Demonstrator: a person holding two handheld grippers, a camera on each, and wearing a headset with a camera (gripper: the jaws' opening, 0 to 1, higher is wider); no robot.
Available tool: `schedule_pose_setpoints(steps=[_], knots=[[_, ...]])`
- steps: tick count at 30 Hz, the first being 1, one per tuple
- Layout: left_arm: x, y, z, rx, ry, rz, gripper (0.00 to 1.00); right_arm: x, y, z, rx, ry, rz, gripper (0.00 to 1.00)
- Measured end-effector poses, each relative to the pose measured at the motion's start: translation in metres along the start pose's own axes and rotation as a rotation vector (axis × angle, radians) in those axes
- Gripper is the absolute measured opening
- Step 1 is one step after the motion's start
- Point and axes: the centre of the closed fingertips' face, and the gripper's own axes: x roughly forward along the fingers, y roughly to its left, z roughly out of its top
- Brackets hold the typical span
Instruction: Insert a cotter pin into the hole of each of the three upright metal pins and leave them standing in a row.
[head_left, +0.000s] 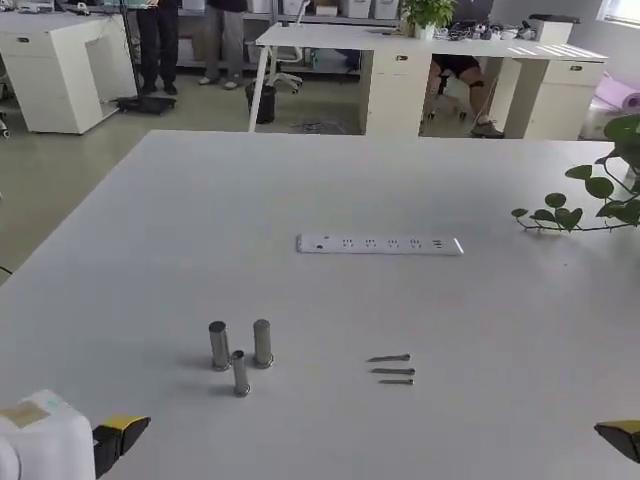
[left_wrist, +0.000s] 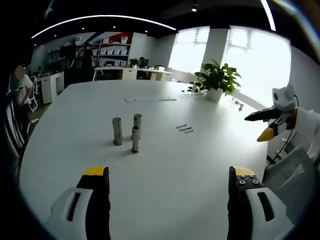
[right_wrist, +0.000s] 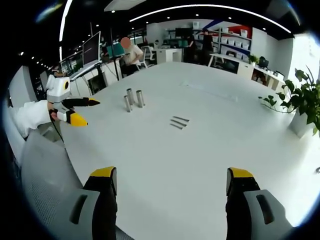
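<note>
White table (head_left: 300, 190), three upright metal pins (head_left: 241, 352) clustered at 7 o'clock, three cotter pins (head_left: 391, 370) at 5 o'clock, power strip (head_left: 380, 244) near centre, leafy plant (head_left: 570, 215) at 3 o'clock.

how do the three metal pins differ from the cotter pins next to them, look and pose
Pose: the metal pins stand upright, while the cotter pins lie flat.
Shape: the metal pins are thick cylinders; the cotter pins are thin slivers.
Layout: the metal pins form a tight triangle; the cotter pins lie parallel, one behind another.
Shared: three of each, grey metal, on the white table.
</note>
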Motion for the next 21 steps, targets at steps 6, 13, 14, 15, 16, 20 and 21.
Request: schedule_pose_setpoints(steps=[6, 13, 14, 15, 16, 20, 21], knots=[[0.02, -0.003, 0.005, 0.026, 0.004, -0.031, 0.98, 0.0, 0.004, -0.004, 0.0, 0.017, 0.005, 0.89], [0.036, 0.001, 0.012, 0.086, 0.012, -0.052, 0.9, 0.001, 0.008, -0.005, -0.005, 0.028, 0.014, 0.88], [0.038, 0.001, 0.016, 0.107, 0.003, -0.054, 0.89, 0.001, 0.01, -0.006, -0.01, 0.033, 0.022, 0.88], [0.039, 0.002, 0.017, 0.114, 0.002, -0.062, 0.88, 0.001, 0.011, -0.005, -0.017, 0.032, 0.026, 0.88], [0.041, 0.003, 0.019, 0.12, -0.002, -0.067, 0.85, 0.001, 0.013, -0.004, -0.03, 0.025, 0.031, 0.88], [0.048, 0.011, 0.023, 0.156, 0.006, -0.062, 0.81, 0.001, 0.015, -0.002, -0.039, 0.023, 0.035, 0.88], [0.05, 0.014, 0.023, 0.161, 0.01, -0.061, 0.79, 0.002, 0.015, -0.001, -0.038, 0.021, 0.038, 0.88]])
